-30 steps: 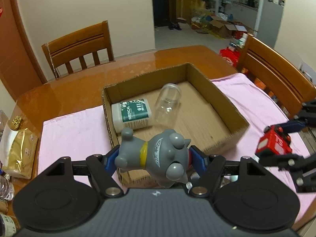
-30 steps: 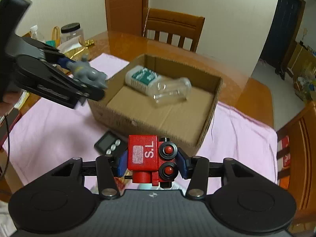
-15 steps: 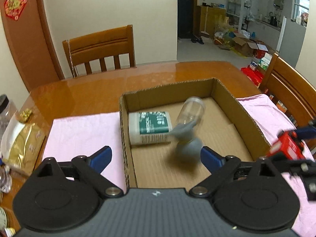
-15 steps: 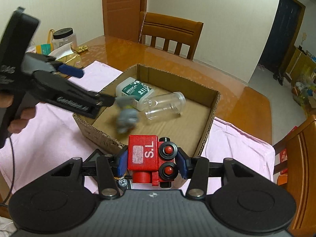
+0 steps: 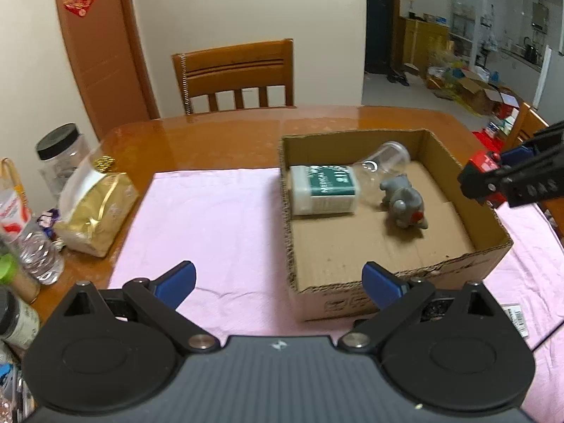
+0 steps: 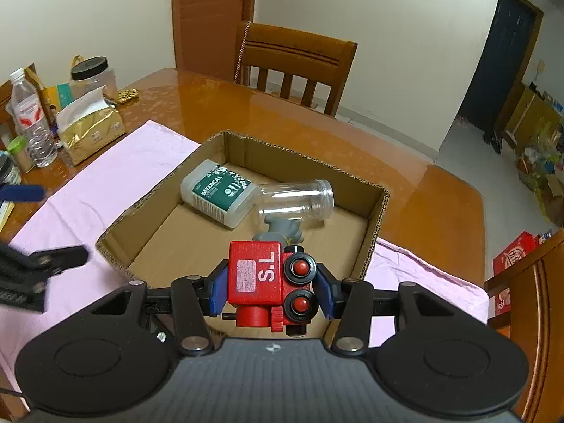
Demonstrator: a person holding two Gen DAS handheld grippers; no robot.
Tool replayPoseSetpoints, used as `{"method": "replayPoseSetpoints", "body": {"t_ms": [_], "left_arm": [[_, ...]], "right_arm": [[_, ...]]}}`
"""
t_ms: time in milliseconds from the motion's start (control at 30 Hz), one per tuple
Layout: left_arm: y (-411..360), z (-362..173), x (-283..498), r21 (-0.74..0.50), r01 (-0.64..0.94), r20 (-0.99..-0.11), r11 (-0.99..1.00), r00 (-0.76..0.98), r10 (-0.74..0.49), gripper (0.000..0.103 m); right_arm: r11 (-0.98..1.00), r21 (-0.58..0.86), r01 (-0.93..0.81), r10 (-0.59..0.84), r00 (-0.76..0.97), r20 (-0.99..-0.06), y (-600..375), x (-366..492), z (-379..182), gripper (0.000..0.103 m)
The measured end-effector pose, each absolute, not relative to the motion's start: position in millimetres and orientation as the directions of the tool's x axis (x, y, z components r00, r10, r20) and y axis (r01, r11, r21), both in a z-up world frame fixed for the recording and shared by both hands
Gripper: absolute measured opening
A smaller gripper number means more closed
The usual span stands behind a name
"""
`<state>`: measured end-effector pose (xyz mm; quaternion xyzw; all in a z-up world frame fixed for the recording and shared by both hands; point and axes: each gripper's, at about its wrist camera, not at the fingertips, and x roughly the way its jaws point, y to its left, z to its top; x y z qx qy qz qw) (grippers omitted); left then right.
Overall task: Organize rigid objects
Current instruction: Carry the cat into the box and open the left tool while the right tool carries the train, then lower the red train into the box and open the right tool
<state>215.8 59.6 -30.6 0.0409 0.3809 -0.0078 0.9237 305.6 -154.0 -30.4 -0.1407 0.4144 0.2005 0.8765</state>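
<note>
The left gripper (image 5: 278, 280) has just been opening: its jaws stand wide apart, with nothing between the blue pads (image 5: 176, 280). It hangs over the pink cloth (image 5: 218, 225) at the near left corner of the cardboard box (image 5: 398, 290).

The right gripper (image 6: 271, 287) is clamped on a red toy train block (image 6: 262, 282) marked "S.L", whose two black wheels with red hubs face the camera. The blue pads (image 6: 218, 290) press on both of its sides. The gripper holds the block above the near edge of the box (image 6: 379, 225); in the left wrist view the block (image 5: 481, 167) shows over the box's right wall.

Three things lie inside the box. A grey toy animal figure (image 5: 405, 202) lies on its side on the cardboard floor, just beside a clear plastic jar (image 5: 387, 158) that also lies on its side. A white bottle with a green "MEDICAL" label (image 5: 322, 194) lies flat against the left wall, touching the jar.

The box stands on the pink cloth, which covers part of the wooden worktop (image 5: 218, 141). At the left edge of the worktop stand a gold foil bag (image 5: 95, 211), a black-lidded jar (image 5: 58, 158) and a water bottle (image 6: 31, 120). A wooden chair (image 5: 239, 74) stands at the far side.
</note>
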Motion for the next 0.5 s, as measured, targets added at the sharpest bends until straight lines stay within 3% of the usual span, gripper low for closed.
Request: {"method": "replayPoseSetpoints", "body": {"t_ms": [333,400,467,500], "left_arm": [[79,-25,200,0.088,0.000,-0.691,0.996,0.720,0.061,0.100],[80,-26,198,0.087,-0.003,-0.691,0.996,0.720,0.063,0.100],[81,-26,196,0.084,0.001,-0.694,0.996,0.718,0.058,0.100],[80,-26,195,0.085,0.004,-0.694,0.996,0.718,0.056,0.100]], "right_arm": [[0.827,-0.037,-0.562,0.332,0.540,-0.774,-93,315,-35,0.057],[0.819,-0.036,-0.573,0.339,0.534,-0.775,-87,313,-33,0.077],[0.822,-0.035,-0.569,0.351,0.554,-0.755,-87,308,-30,0.103],[0.822,-0.030,-0.568,0.360,0.560,-0.746,-90,304,-28,0.103]]}}
